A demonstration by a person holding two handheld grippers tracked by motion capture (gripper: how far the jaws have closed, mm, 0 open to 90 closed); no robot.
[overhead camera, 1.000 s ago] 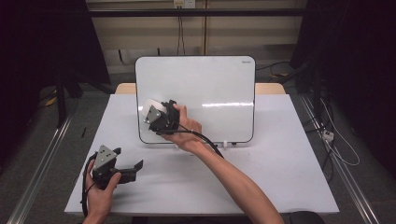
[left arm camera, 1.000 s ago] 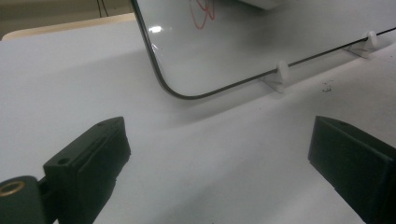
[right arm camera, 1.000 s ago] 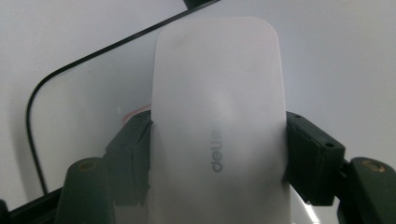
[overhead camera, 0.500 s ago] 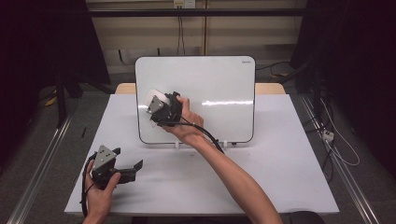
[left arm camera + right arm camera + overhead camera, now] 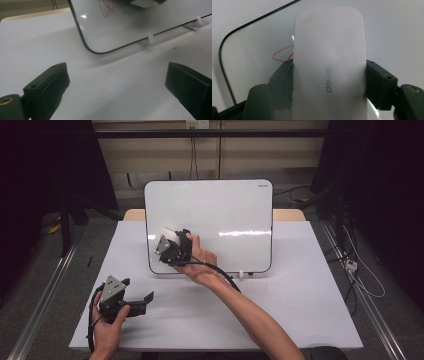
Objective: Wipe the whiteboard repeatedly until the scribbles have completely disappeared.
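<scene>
1. The right gripper, left of centre in the high view, pinches a white eraser between its jaws, flat against the whiteboard.
2. Red scribble peeks out at the eraser's left edge (mid-left of the right gripper view).
3. The left gripper, lower left, rests on the white table, its jaws spread wide with nothing between them.
</scene>
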